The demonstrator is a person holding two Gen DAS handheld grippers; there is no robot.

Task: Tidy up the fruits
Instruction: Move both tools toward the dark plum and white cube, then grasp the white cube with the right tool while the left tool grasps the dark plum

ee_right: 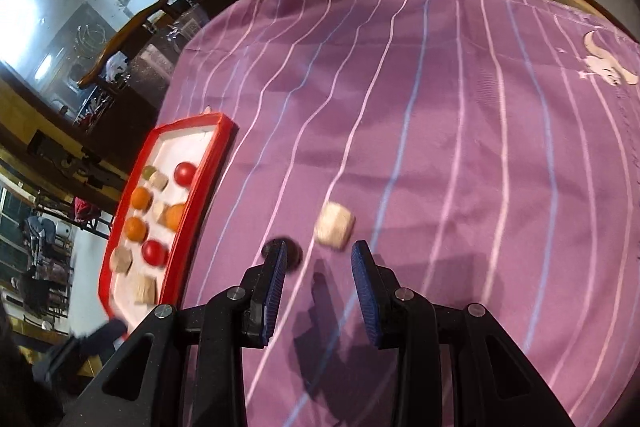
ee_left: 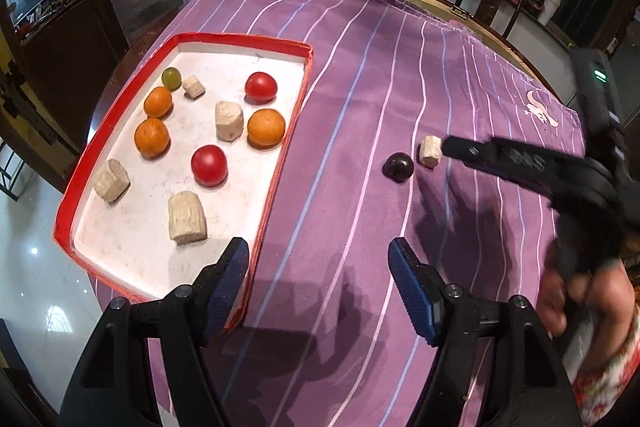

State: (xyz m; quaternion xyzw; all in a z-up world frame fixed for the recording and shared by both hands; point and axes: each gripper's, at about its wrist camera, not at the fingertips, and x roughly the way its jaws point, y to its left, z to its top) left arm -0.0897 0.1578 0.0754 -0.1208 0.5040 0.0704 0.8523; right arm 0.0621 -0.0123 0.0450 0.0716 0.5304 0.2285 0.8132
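Matt striped cloth [ee_left: 360, 75] — glossy tomatoes [ee_left: 209, 165], rough pale chunks [ee_left: 186, 218].

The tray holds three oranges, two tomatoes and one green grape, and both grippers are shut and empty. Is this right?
Not quite: both grippers are open, not shut. The left wrist view shows the left gripper with its jaws wide apart, and the right wrist view shows the right gripper the same. Both are empty. The tray does hold three oranges, two tomatoes and one green grape.
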